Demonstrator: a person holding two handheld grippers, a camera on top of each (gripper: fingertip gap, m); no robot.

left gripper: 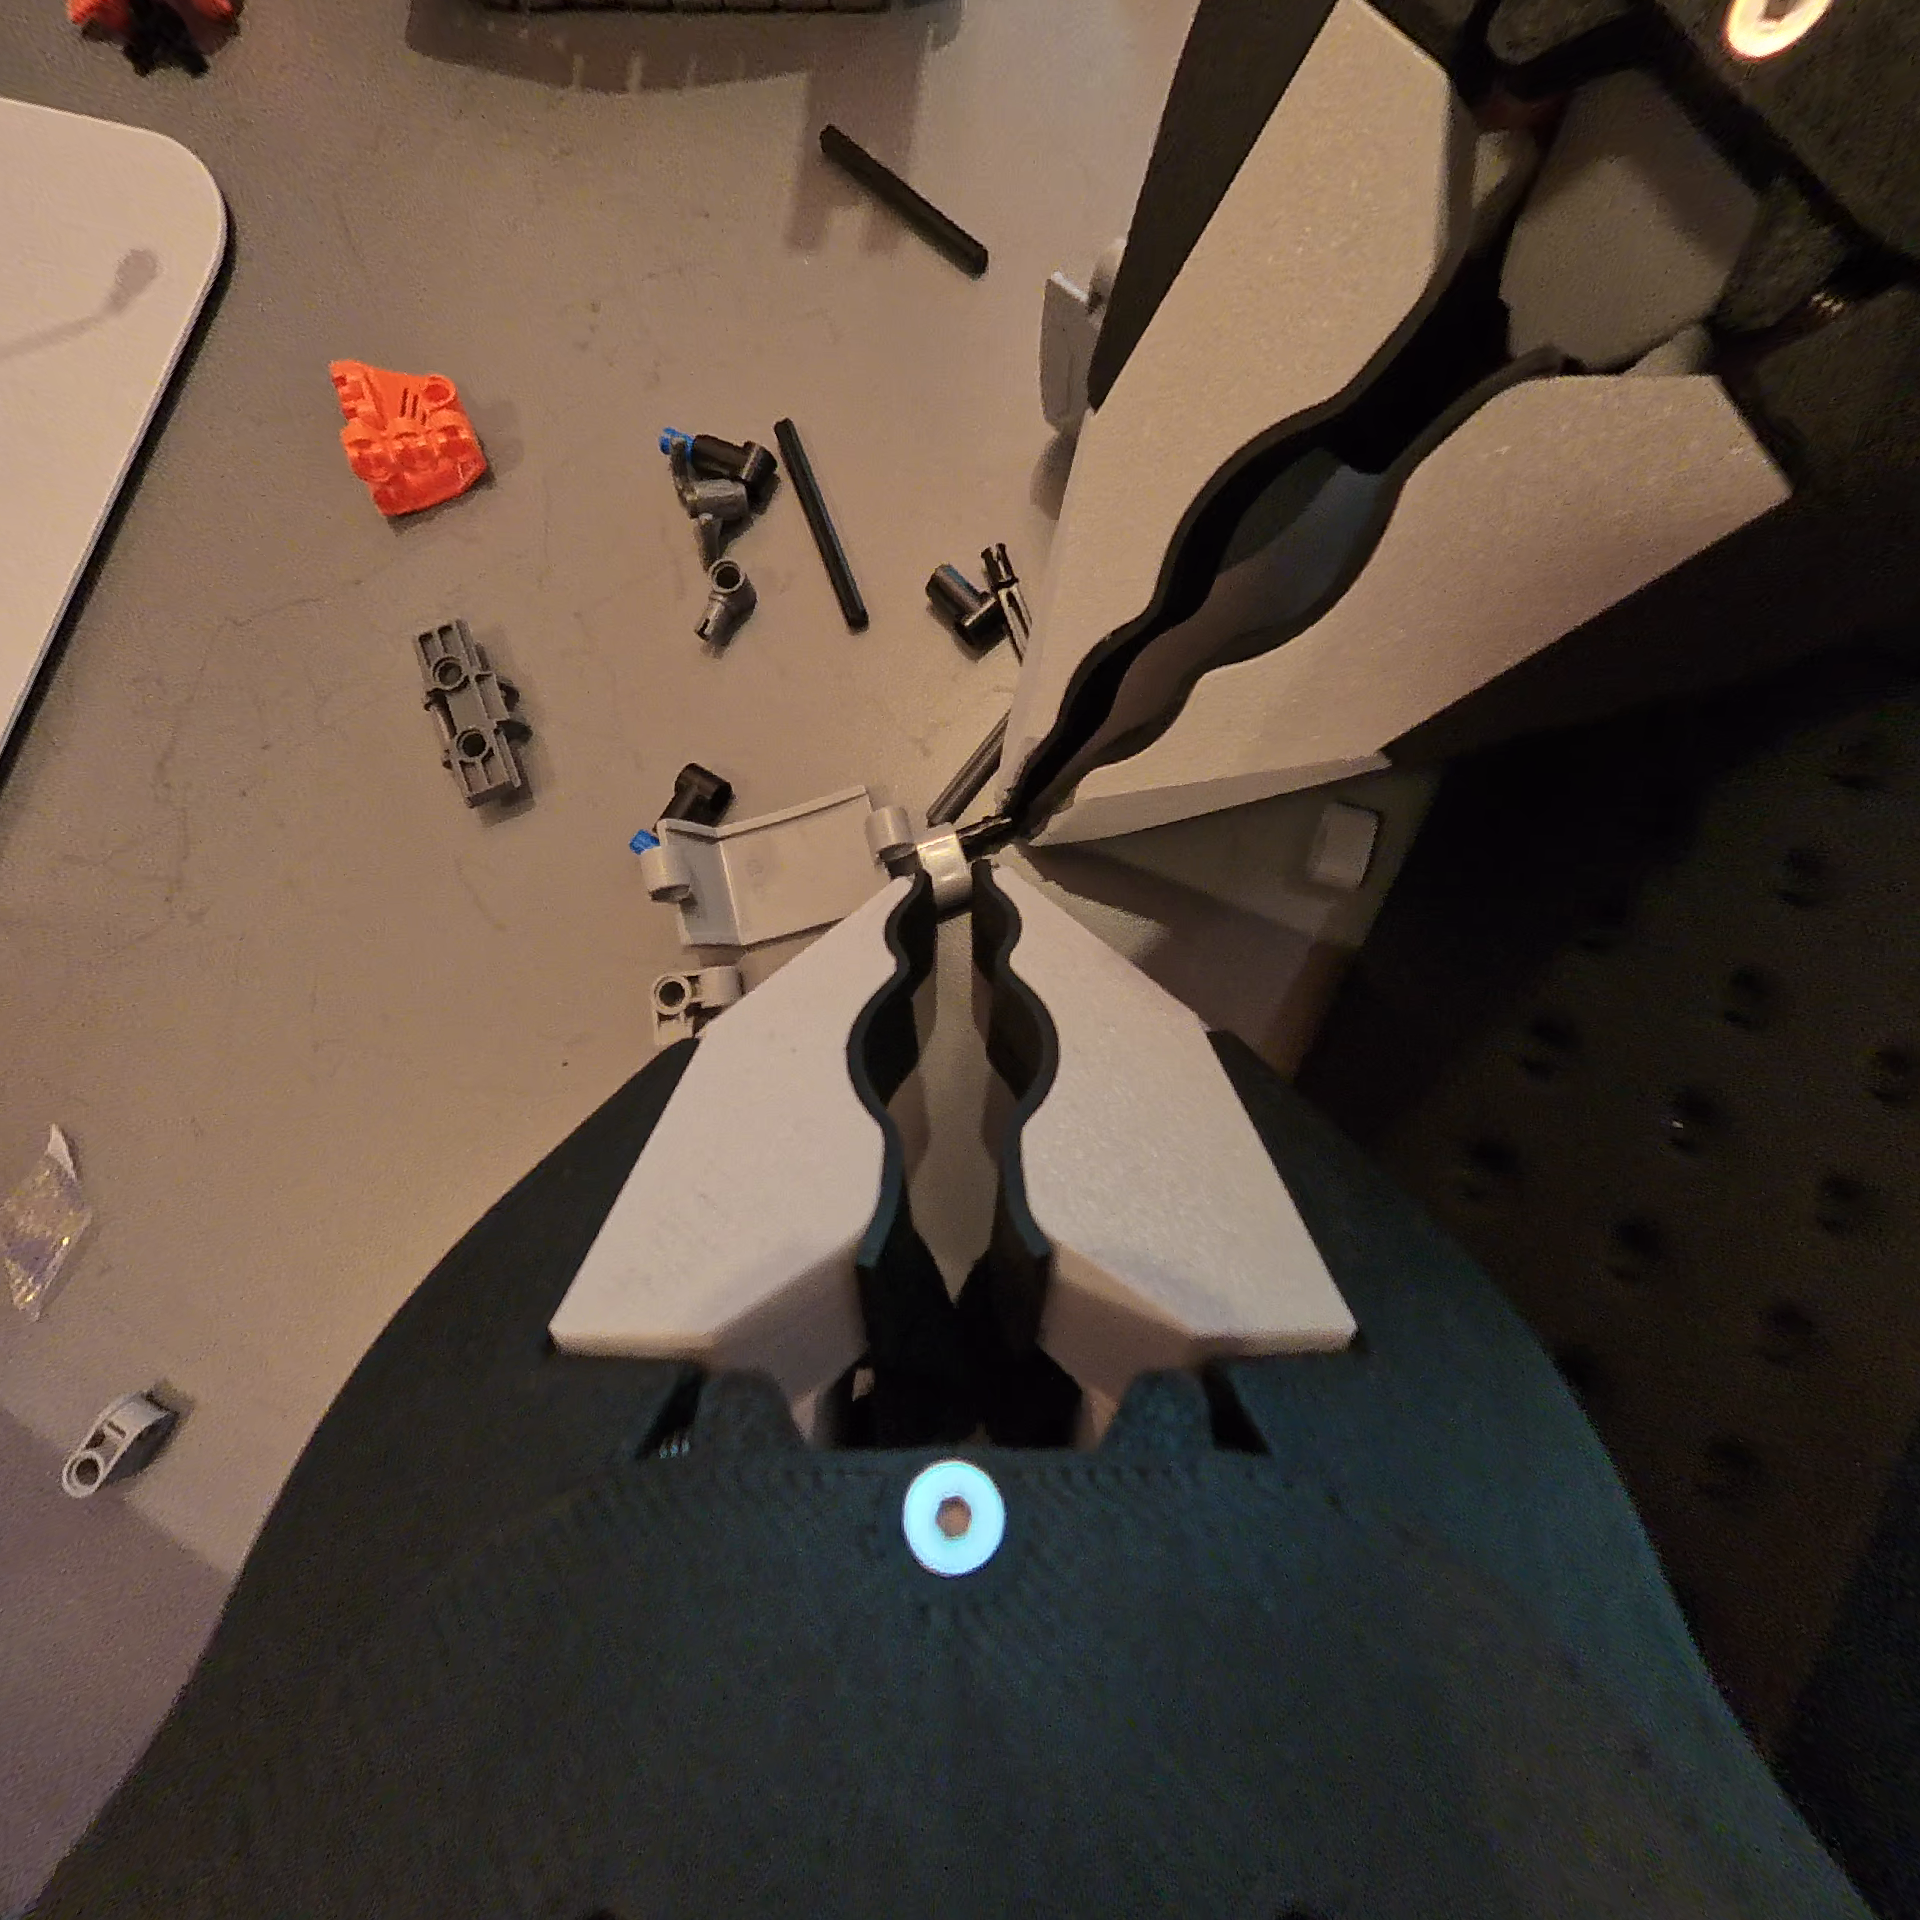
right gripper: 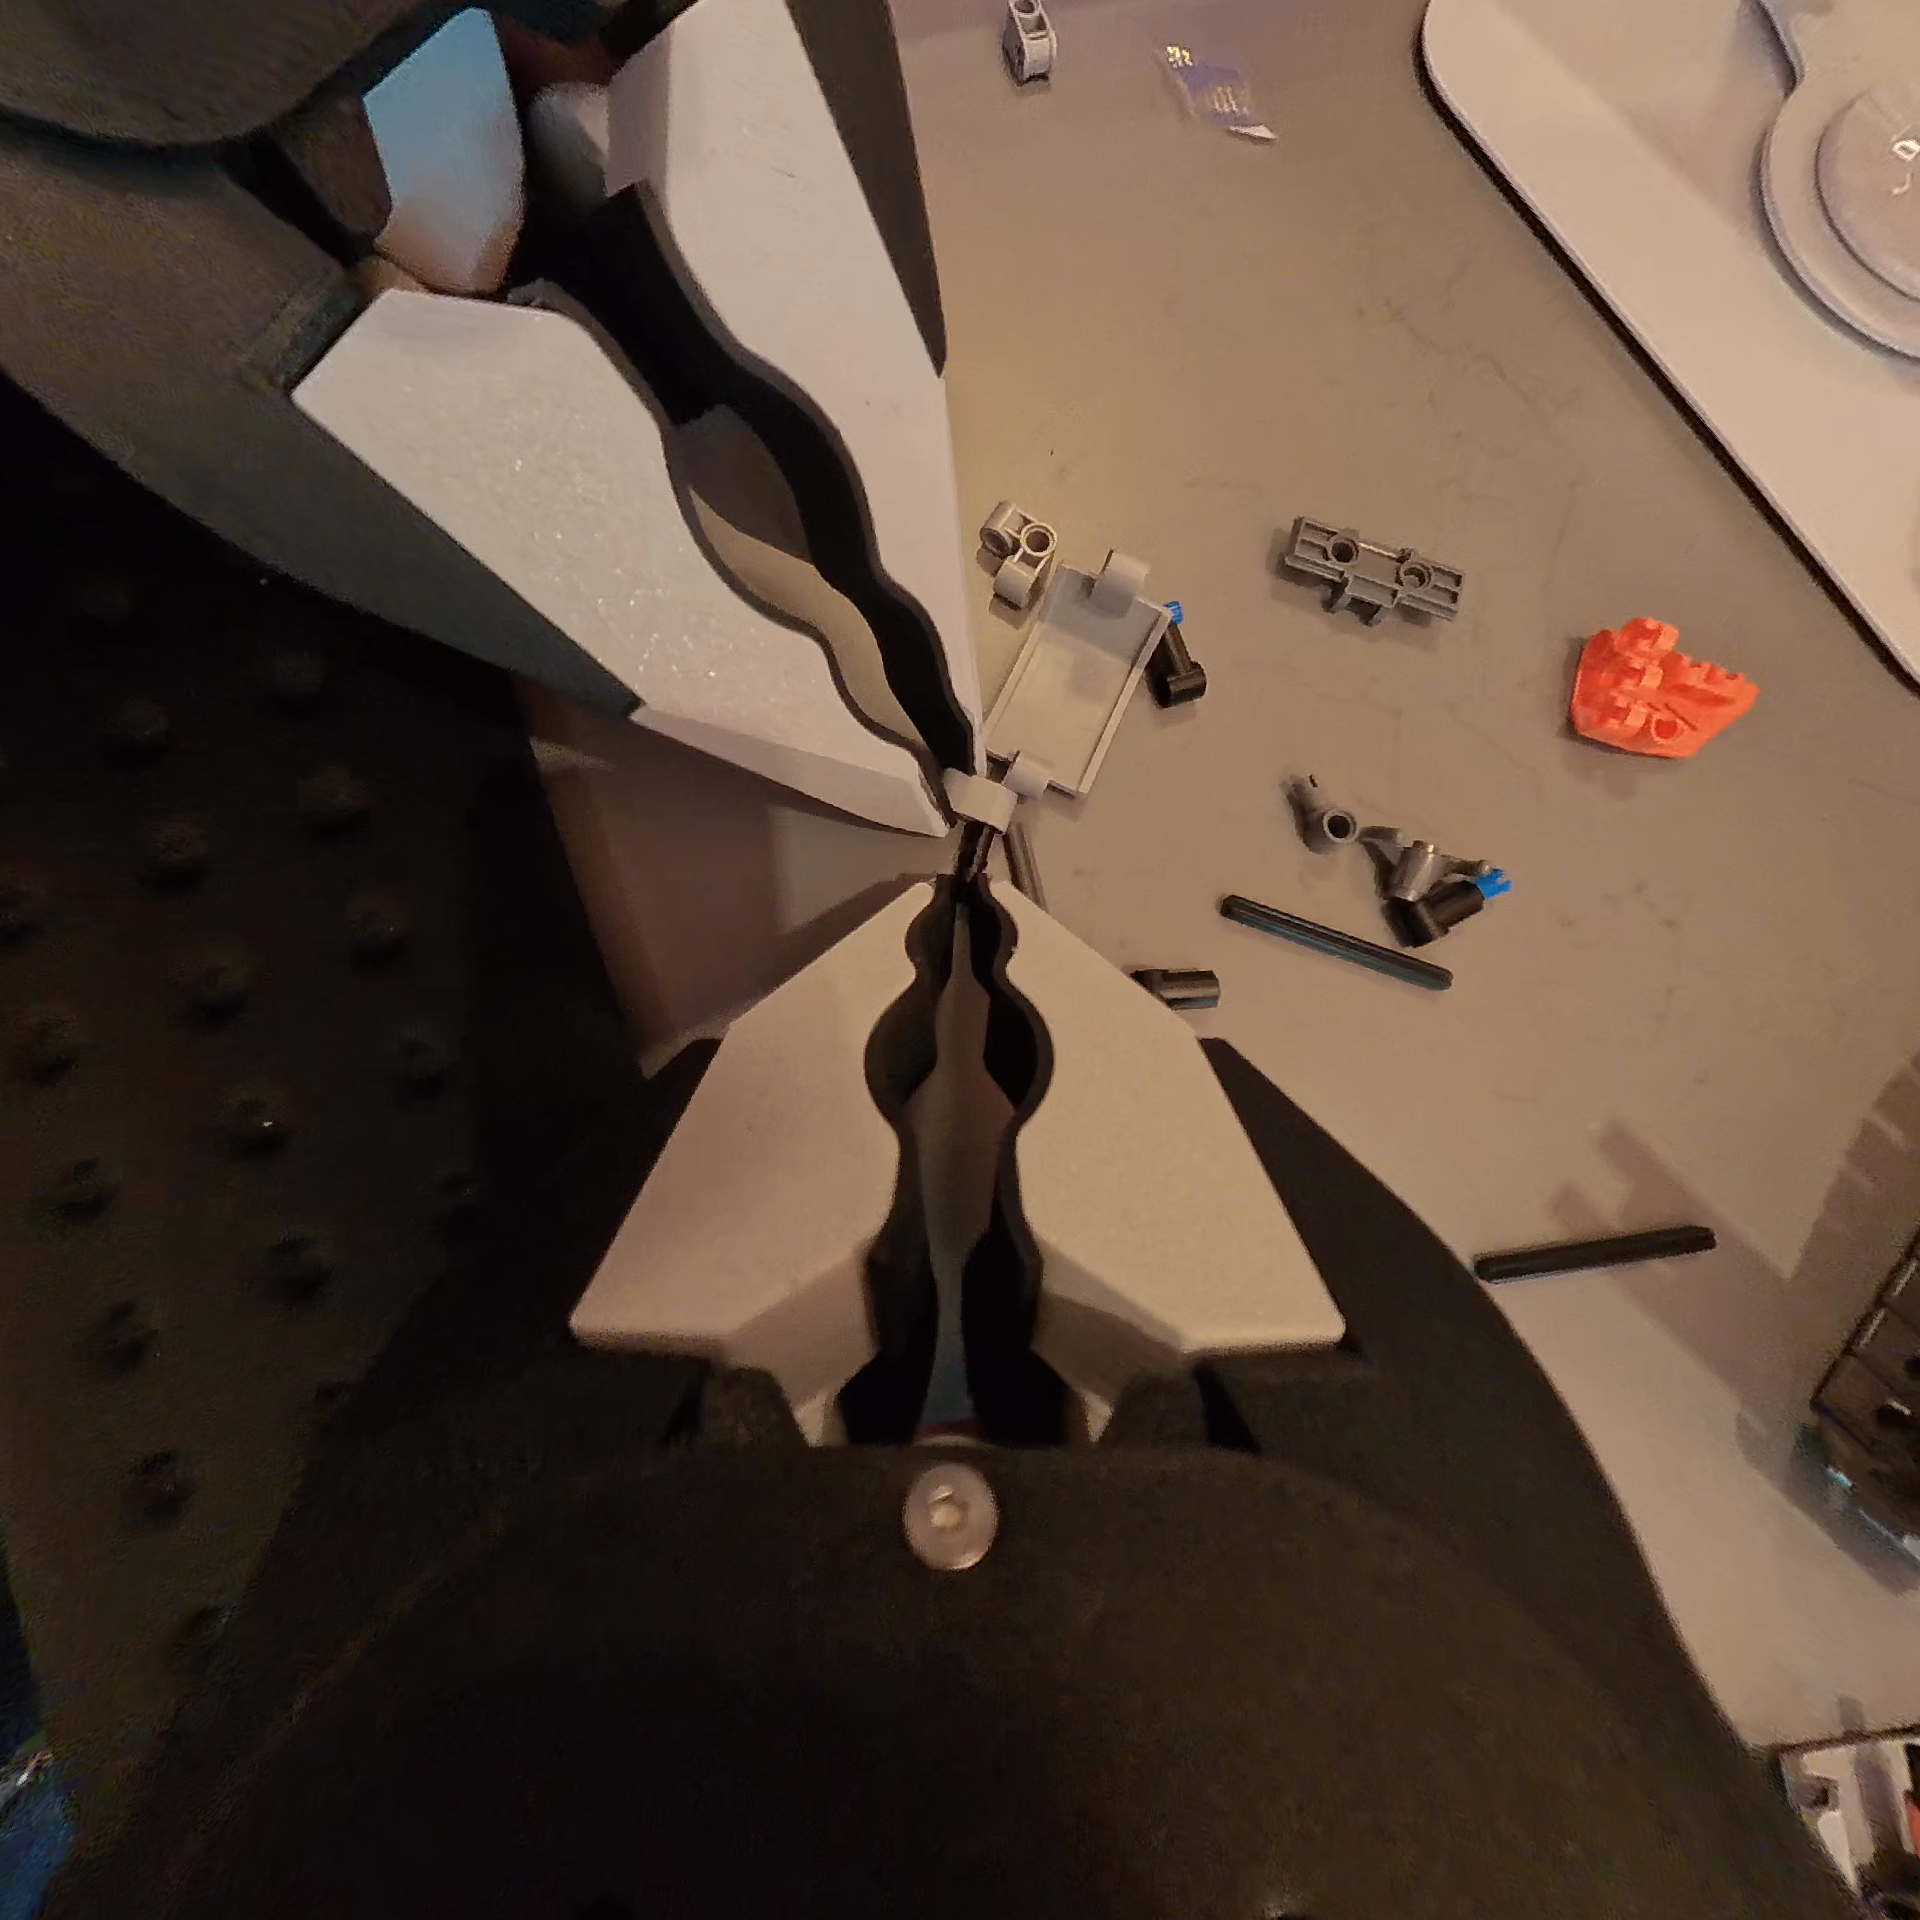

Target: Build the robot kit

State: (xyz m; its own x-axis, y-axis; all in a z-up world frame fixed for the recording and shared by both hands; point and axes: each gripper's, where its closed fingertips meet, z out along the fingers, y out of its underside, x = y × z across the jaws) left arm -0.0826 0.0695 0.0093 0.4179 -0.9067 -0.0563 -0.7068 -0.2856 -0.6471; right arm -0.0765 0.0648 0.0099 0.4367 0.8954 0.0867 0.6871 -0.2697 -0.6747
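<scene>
My left gripper (left gripper: pixel 948 896) is shut on a small light grey bush (left gripper: pixel 945 868), held at the very fingertips. My right gripper (right gripper: pixel 971 896) is shut on a thin black pin (right gripper: pixel 975 847) that sticks out past its tips. The two grippers meet tip to tip, and the pin's end touches or enters the bush (right gripper: pixel 982 800); I cannot tell which. In the left wrist view the right gripper (left gripper: pixel 1013 816) comes in from the upper right. In the right wrist view the left gripper (right gripper: pixel 961 774) comes in from the upper left. A light grey panel piece (left gripper: pixel 769 873) lies on the table just beyond them.
On the grey table lie an orange block (left gripper: pixel 410 436), a dark grey beam (left gripper: pixel 473 712), two black axles (left gripper: pixel 821 525) (left gripper: pixel 902 203) and a cluster of small connectors (left gripper: pixel 722 483). A white board (left gripper: pixel 83 364) lies at the left. Dark studded flooring (left gripper: pixel 1662 1143) lies past the table edge. Both grippers' tips are close together, under 4 cm apart. Left tips and right tips are each some 15 cm from the orange block (left gripper: pixel 410 436). It turns up in the right wrist view (right gripper: pixel 1641 685) as well.
</scene>
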